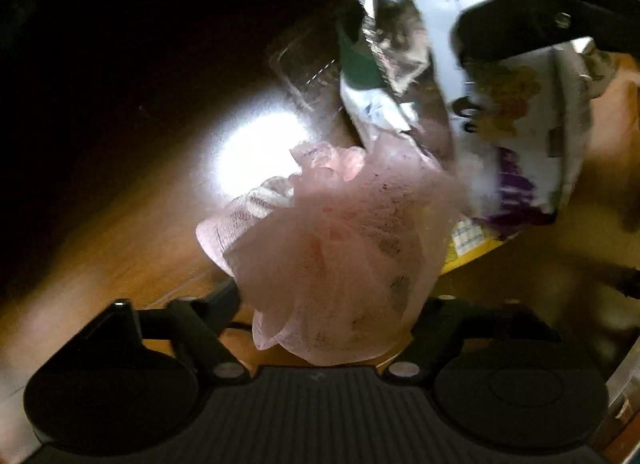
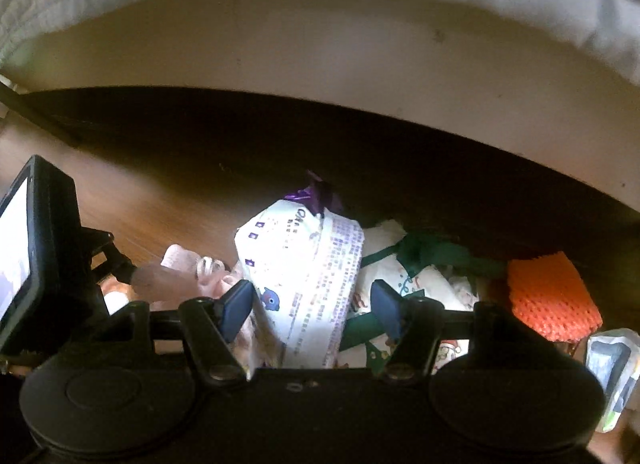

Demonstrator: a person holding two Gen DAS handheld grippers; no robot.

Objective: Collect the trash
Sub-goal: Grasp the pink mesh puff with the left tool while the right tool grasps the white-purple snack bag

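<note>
Between the spread fingers of the right gripper (image 2: 313, 306), white-and-purple wrapper (image 2: 304, 284); left gripper (image 1: 320, 304) fingertips hidden behind pink mesh bag (image 1: 320, 256), grip indeterminate.

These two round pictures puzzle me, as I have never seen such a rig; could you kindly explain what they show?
A person carries two hand-held grippers, each with a fisheye camera looking along its two fingers, so each picture is one gripper's own view. They are gathering trash off a wooden floor. In the left view, the left gripper is closed around a pink mesh bag. In the right view, the right gripper stands open around a white-and-purple wrapper. Beside it lie a green-and-white wrapper and an orange foam net.
</note>
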